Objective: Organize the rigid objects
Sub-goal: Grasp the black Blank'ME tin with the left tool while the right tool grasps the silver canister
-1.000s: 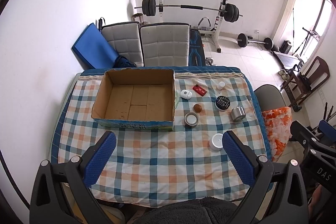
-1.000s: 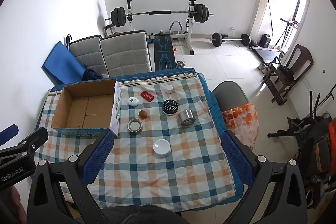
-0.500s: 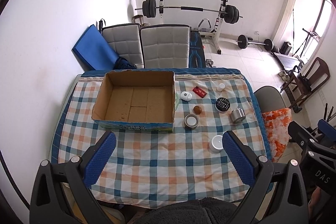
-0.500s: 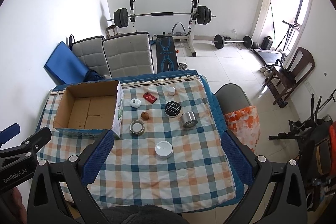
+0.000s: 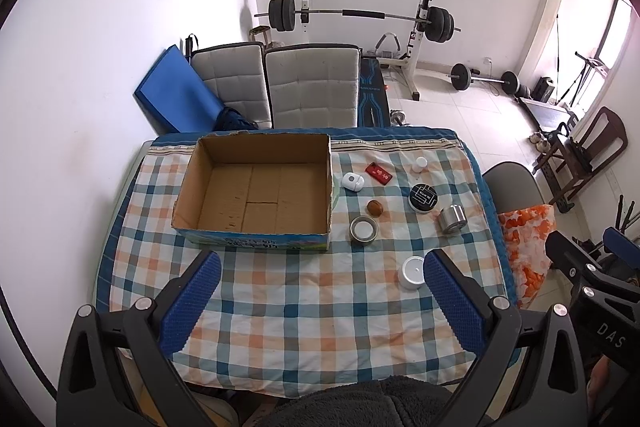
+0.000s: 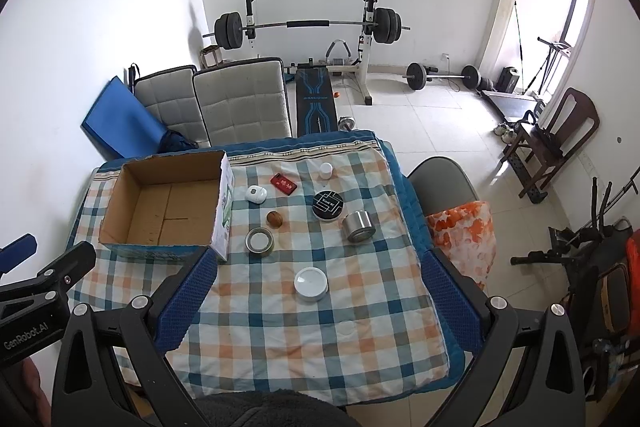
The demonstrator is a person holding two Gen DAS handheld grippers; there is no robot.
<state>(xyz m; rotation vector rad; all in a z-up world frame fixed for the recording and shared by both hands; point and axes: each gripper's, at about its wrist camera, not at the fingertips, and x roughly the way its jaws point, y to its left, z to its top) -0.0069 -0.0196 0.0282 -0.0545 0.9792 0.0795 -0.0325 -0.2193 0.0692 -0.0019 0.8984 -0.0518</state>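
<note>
An empty cardboard box [image 5: 256, 193] [image 6: 164, 207] stands on the checked tablecloth [image 5: 304, 311] at the left. To its right lie a white oval case [image 5: 352, 181] [image 6: 256, 193], a red flat case [image 5: 378, 173] [image 6: 283, 184], a small white bottle [image 5: 419, 164] [image 6: 325, 171], a black round tin [image 5: 423, 197] [image 6: 328, 205], a brown ball [image 5: 375, 207] [image 6: 274, 219], a tape roll [image 5: 363, 231] [image 6: 259, 241], a metal can [image 5: 451, 220] [image 6: 358, 225] and a white round lid [image 5: 412, 272] [image 6: 311, 283]. My left gripper [image 5: 320, 293] and right gripper [image 6: 318, 291] hang open above the near table, holding nothing.
Two padded chairs [image 5: 312, 87] and a blue mat [image 5: 172, 95] stand behind the table. A grey chair [image 6: 440, 183] with an orange-patterned cloth [image 6: 460, 231] is at the table's right edge. A barbell rack [image 6: 308, 27] and a wooden chair [image 6: 560, 139] are farther off.
Both views have shifted slightly, with the table sliding a little lower in frame. Nothing on the table has moved; both grippers stay open.
</note>
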